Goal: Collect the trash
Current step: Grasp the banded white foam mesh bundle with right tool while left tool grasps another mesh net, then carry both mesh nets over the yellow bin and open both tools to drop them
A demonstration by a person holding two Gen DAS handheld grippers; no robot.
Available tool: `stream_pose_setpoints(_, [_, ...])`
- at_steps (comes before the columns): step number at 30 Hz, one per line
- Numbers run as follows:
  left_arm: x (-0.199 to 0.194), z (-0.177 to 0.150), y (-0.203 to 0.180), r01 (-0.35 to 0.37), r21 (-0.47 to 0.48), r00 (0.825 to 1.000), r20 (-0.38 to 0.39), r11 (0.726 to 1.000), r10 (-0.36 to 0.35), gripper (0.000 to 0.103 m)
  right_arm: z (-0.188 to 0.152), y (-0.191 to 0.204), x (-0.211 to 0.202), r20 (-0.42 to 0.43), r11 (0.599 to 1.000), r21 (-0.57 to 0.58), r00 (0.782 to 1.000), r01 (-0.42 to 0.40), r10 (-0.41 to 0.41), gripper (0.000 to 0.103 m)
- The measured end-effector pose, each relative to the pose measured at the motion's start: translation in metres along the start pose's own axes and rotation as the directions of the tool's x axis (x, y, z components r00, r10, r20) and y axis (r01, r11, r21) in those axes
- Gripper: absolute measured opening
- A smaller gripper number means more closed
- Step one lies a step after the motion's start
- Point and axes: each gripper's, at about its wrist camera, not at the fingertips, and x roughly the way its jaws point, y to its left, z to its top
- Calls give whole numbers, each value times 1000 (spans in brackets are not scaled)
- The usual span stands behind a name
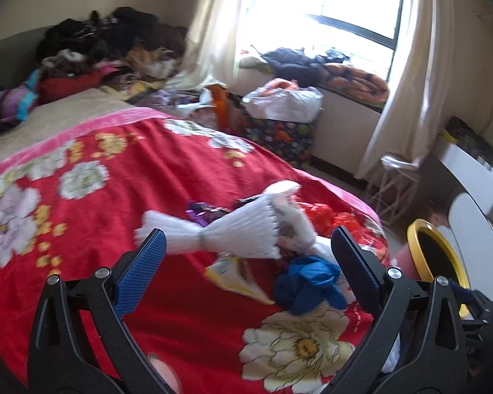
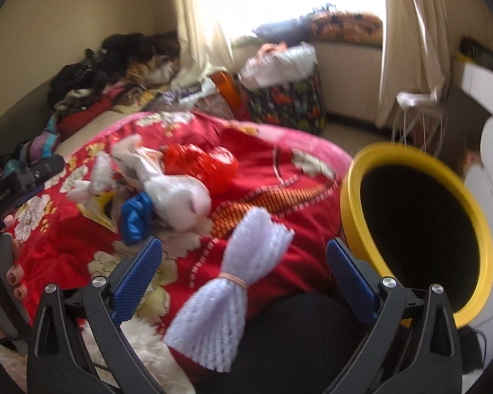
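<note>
Trash lies on a red flowered bedspread (image 1: 115,197). In the left wrist view a white foam net sleeve (image 1: 220,233) tied in the middle lies just beyond my open left gripper (image 1: 246,246), with a blue bag (image 1: 308,282), a yellow wrapper (image 1: 236,272), a purple wrapper (image 1: 203,213) and a red bag (image 1: 325,216) nearby. In the right wrist view my open right gripper (image 2: 244,256) has a second white foam sleeve (image 2: 233,289) between its fingers, untouched. A yellow-rimmed bin (image 2: 417,229) stands at the right. A white bag (image 2: 177,193), blue bag (image 2: 134,213) and red bag (image 2: 200,161) lie farther back.
Piled clothes (image 1: 108,42) lie at the bed's head. A patterned fabric box (image 1: 279,134) with a white bag on top stands near the window. A white wire rack (image 1: 394,184) and white furniture (image 1: 476,177) stand at the right. The left gripper's body (image 2: 19,177) shows at the right wrist view's left edge.
</note>
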Motion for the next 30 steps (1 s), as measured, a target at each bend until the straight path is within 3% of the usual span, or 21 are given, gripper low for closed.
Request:
stream_pose_setpoints(10, [43, 6, -10, -42, 113, 996, -74, 993, 51, 92, 0, -6, 50, -164, 997, 82, 986, -3, 17, 96])
stream_pose_setpoints(12, [49, 5, -9, -56, 120, 994, -91, 991, 67, 91, -2, -8, 59, -195, 994, 106, 980, -12, 33, 75])
stream_pose_setpoints(13, [52, 5, -9, -63, 126, 992, -97, 990, 75, 89, -3, -8, 62, -209, 993, 114, 977, -21, 45, 71])
stream_pose_setpoints(15, [58, 4, -10, -76, 139, 989, -114, 987, 92, 78, -7, -11, 68, -234, 987, 147, 968, -58, 92, 47])
stream_pose_setpoints(16, [60, 4, -10, -83, 145, 987, -121, 986, 101, 74, -7, -12, 69, -238, 985, 157, 965, -72, 108, 43])
stream_pose_setpoints(18, [66, 2, -9, -91, 151, 982, -148, 984, 114, 53, -8, -15, 66, -226, 981, 171, 965, -96, 134, 37])
stream_pose_setpoints(19, [68, 1, -9, -87, 147, 981, -160, 985, 111, 49, -7, -14, 62, -214, 979, 172, 966, -108, 144, 36])
stream_pose_setpoints(21, [68, -1, -7, -69, 134, 981, -171, 989, 92, 28, -4, -15, 54, -186, 976, 169, 969, -134, 165, 34])
stream_pose_setpoints(23, [65, -1, -8, -58, 129, 983, -164, 990, 79, 14, 1, -18, 46, -157, 973, 171, 971, -155, 183, 34])
stream_pose_setpoints(24, [62, 0, -9, -56, 126, 985, -156, 990, 76, 10, 3, -18, 44, -147, 972, 172, 971, -161, 187, 34])
stream_pose_setpoints(30, [33, 15, -13, -12, 79, 997, -69, 997, 18, 7, 18, -23, 20, -68, 966, 162, 974, -202, 215, 34])
